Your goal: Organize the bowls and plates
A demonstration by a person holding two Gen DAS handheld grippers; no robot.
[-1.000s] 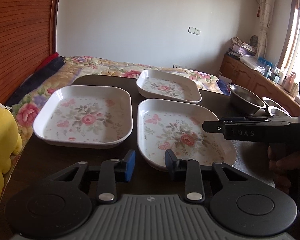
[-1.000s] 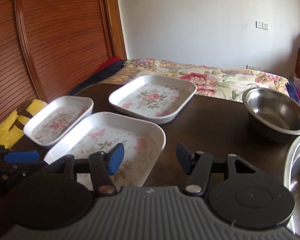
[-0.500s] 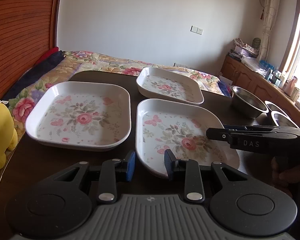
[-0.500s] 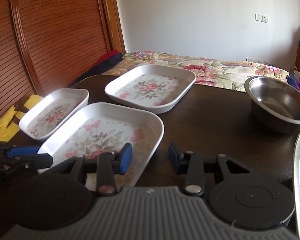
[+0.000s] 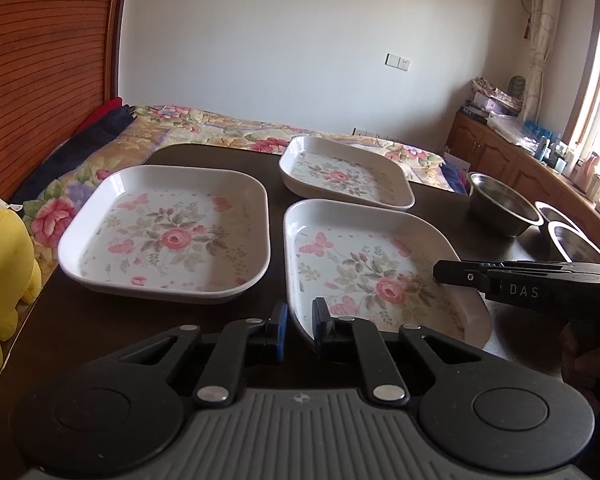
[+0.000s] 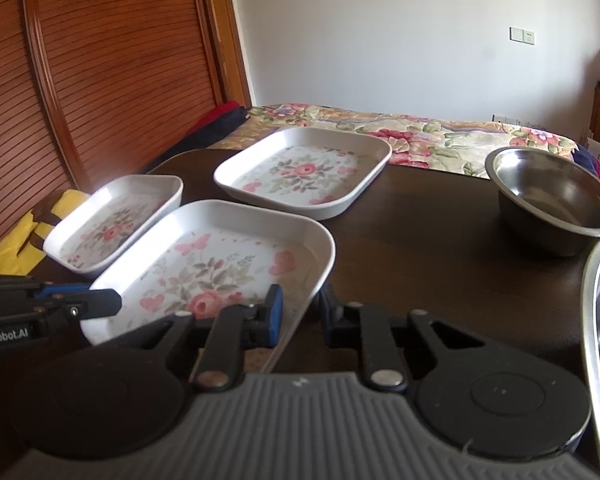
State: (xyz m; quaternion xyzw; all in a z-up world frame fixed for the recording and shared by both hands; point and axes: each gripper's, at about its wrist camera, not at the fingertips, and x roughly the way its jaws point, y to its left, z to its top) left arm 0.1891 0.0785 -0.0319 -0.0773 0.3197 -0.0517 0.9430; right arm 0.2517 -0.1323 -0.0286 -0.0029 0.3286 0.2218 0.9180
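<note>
Dark wooden table (image 6: 420, 248) — floral bedspread (image 6: 420, 136) beyond far edge. Yellow plush toy (image 5: 0, 264) at left. Wooden cabinets (image 5: 512, 168) far right — curtained window (image 5: 588, 76) above.

Left gripper (image 5: 299, 330) and right gripper (image 6: 298, 316): black linkage arms, silver pivot screws, blue-padded fingers (image 5: 279, 330), ribbed grey housing, white lettering.

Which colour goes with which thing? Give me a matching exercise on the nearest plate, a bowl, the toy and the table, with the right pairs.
Things:
1. nearest plate
2. bowl
3. toy
4. table

Colours:
A. dark brown
B. yellow
C. white with pink flowers
D. silver

Pairs: 1-C, 2-D, 3-B, 4-A
</note>
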